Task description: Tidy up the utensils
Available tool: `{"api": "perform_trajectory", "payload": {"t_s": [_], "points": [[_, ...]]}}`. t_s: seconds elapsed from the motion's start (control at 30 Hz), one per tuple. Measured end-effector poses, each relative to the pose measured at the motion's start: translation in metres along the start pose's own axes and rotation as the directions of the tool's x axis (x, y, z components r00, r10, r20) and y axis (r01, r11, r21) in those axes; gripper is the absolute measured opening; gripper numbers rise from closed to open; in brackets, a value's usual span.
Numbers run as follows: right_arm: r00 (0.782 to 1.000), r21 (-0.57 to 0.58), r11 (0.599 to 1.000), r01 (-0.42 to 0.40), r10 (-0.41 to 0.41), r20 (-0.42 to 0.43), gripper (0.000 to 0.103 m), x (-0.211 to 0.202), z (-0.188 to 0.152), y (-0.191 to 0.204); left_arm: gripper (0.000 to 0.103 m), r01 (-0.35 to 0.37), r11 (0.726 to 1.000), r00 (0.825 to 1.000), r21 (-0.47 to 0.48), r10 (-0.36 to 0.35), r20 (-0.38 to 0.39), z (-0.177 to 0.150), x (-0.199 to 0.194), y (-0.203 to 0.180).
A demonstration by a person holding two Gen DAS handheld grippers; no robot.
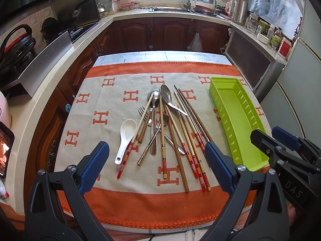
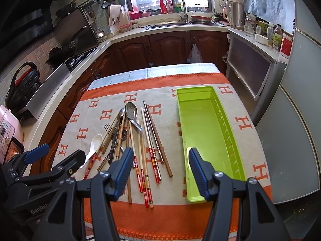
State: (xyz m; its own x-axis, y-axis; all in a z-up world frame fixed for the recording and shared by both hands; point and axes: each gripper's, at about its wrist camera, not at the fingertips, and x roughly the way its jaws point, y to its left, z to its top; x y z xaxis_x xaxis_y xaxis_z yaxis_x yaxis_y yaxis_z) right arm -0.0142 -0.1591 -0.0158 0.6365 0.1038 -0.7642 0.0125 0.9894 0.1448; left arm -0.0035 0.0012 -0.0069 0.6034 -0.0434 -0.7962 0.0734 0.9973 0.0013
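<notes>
A heap of utensils lies mid-table on an orange and beige cloth (image 1: 112,200): several chopsticks (image 1: 188,140) (image 2: 153,140), metal spoons (image 1: 167,97) (image 2: 131,111), a fork (image 1: 142,111) (image 2: 107,128) and a white ceramic spoon (image 1: 126,135) (image 2: 94,145). A long lime-green tray (image 1: 238,120) (image 2: 204,132) sits to their right with nothing in it. My left gripper (image 1: 157,164) hovers open over the near end of the heap. My right gripper (image 2: 160,170) hovers open between the chopsticks and the tray's near end. Neither holds anything.
Kitchen counters ring the table: a stove and pressure cooker (image 1: 16,46) at left, a sink (image 2: 176,23) at the back, a kettle (image 2: 236,15), jars and a fridge (image 2: 301,120) at right. Dark wood cabinets (image 1: 170,34) stand beyond the far edge.
</notes>
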Motion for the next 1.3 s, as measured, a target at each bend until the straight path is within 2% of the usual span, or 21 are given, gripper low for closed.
{"api": "perform_trajectory", "payload": {"t_s": [0.47,0.77,0.93,1.03,1.1,1.3], "points": [[1.0,-0.02,1.0,0.016,-0.016,-0.012,0.057,0.003,0.001,0.006,0.095,0.005,1.0,1.0,-0.008,-0.005,-0.003,0.0,0.002,0.005],[0.999,-0.044,0.999,-0.013,0.012,-0.035,0.057,0.011,0.005,0.013,0.095,-0.012,1.0,1.0,-0.009,0.012,0.001,0.011,0.01,0.023],[0.998,-0.057,0.997,-0.048,0.045,-0.052,0.057,0.019,0.019,0.017,0.095,-0.033,0.999,0.999,-0.021,0.034,0.01,0.029,0.009,0.05],[0.994,-0.062,0.995,-0.082,0.077,-0.076,0.056,0.028,0.029,0.021,0.095,-0.005,0.999,1.0,-0.043,0.006,0.012,0.041,0.008,0.074],[0.991,-0.072,0.992,-0.102,0.095,-0.092,0.051,0.035,0.035,0.025,0.095,0.001,0.998,1.0,-0.06,0.0,0.005,0.047,0.009,0.089],[0.979,-0.098,0.982,-0.158,0.144,-0.142,0.045,0.057,0.054,0.041,0.095,-0.058,0.995,0.998,-0.087,0.054,-0.046,0.059,0.032,0.131]]}}
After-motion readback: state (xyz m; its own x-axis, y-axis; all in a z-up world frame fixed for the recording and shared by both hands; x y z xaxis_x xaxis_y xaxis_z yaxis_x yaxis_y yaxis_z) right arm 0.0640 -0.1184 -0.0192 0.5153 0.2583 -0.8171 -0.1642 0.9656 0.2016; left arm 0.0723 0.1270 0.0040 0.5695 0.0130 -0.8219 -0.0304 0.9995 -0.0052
